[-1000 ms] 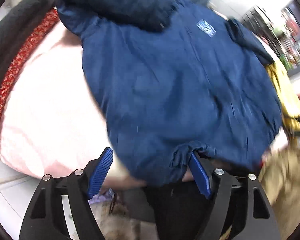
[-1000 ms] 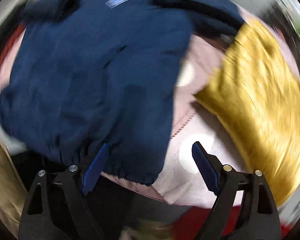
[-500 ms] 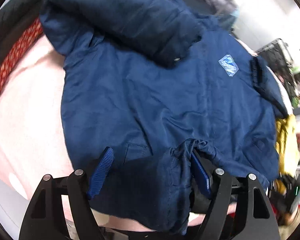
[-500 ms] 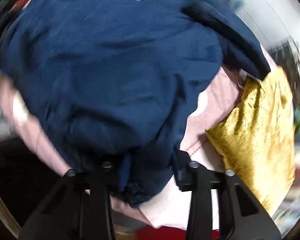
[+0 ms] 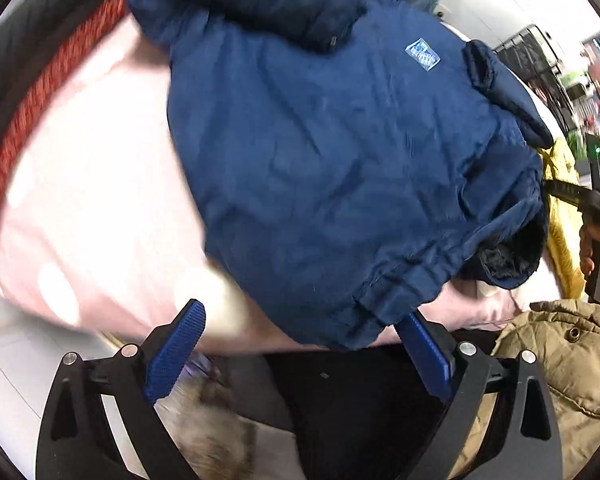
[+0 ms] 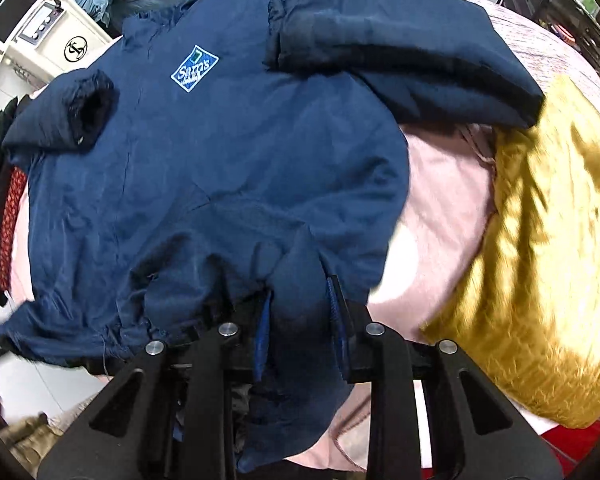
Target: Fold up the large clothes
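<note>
Lying on pink bedding point(image 6: 440, 208): navy jacket point(image 6: 220, 168)

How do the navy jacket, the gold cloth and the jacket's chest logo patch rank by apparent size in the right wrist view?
1. Navy jacket, largest.
2. Gold cloth, partly cut off by the frame edge.
3. Chest logo patch, smallest.

The right gripper point(image 6: 300, 312), wide open a second ago with its pads either side of the navy jacket point(image 6: 228, 168) hem, has closed onto a bunched fold there; the left gripper point(image 5: 300, 344) has opened wider, and the hem it pinched now lies free between its pads.
</note>
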Demonstrator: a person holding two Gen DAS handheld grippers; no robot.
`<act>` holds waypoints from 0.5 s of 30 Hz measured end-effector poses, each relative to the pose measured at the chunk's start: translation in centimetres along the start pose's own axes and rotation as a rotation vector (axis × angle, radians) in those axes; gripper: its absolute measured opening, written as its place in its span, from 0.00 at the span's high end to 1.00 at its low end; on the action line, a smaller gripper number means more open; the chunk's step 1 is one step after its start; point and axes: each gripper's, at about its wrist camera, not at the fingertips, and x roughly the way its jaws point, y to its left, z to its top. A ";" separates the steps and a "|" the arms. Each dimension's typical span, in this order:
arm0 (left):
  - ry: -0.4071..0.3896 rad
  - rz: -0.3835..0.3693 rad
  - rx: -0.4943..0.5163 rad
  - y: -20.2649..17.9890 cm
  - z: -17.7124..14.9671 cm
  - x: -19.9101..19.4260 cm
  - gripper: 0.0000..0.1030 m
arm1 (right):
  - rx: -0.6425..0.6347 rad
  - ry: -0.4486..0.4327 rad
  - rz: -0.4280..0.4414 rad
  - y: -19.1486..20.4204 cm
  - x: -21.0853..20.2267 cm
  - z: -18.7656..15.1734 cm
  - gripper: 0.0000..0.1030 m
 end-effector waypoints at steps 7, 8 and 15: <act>-0.058 0.039 -0.141 -1.1 -3.7 4.1 0.10 | -0.007 0.011 0.013 -0.1 0.0 2.2 0.74; -0.132 0.065 -0.188 -1.1 -3.9 4.0 0.10 | -0.008 0.018 0.014 0.0 0.2 2.3 0.74; -0.092 0.084 -0.255 -1.0 -1.8 6.7 0.78 | -0.065 0.041 -0.002 0.2 0.4 1.8 0.74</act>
